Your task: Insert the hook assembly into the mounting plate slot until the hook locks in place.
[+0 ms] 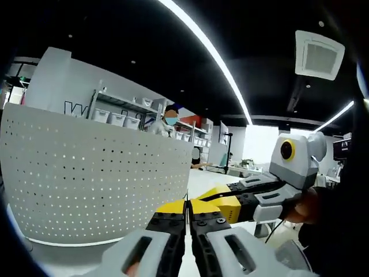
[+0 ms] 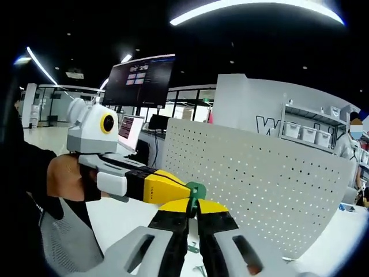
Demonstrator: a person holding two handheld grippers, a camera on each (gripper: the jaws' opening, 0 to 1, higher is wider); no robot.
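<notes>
A white perforated mounting plate [image 1: 98,179] [image 2: 259,184] stands upright on the white table. In the right gripper view my right gripper [image 2: 194,206] is shut on a small green hook piece [image 2: 195,191], held in front of the plate's left edge. My left gripper [image 2: 173,190] comes in from the left, and its yellow tip touches the same green piece. In the left gripper view my left gripper [image 1: 186,206] has its jaws pressed together, with only a thin dark sliver showing between the tips. The right gripper [image 1: 222,199] meets it from the right, just behind the tips.
Small green parts [image 2: 193,248] lie on the table below my right jaws. A hand [image 2: 63,176] holds the left gripper. A big monitor [image 2: 141,81] and a laptop [image 2: 130,130] stand behind. Shelves with white bins [image 1: 118,115] and a masked person [image 1: 170,118] are beyond the plate.
</notes>
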